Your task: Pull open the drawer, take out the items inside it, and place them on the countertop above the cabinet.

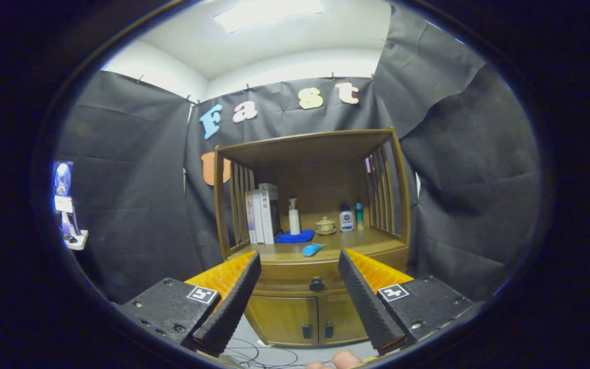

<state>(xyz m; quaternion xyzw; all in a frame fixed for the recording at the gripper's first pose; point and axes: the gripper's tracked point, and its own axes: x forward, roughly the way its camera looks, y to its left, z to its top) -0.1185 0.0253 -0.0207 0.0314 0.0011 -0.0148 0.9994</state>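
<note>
claw (299, 274) spread wide, well short of shut drawer (315, 285).

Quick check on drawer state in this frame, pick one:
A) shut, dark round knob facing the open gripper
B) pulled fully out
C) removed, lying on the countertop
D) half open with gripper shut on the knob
A: the brown wooden cabinet's drawer sits flush with its front, its dark round knob untouched, seen between and beyond the spread fingers of the gripper, which holds nothing.
</note>
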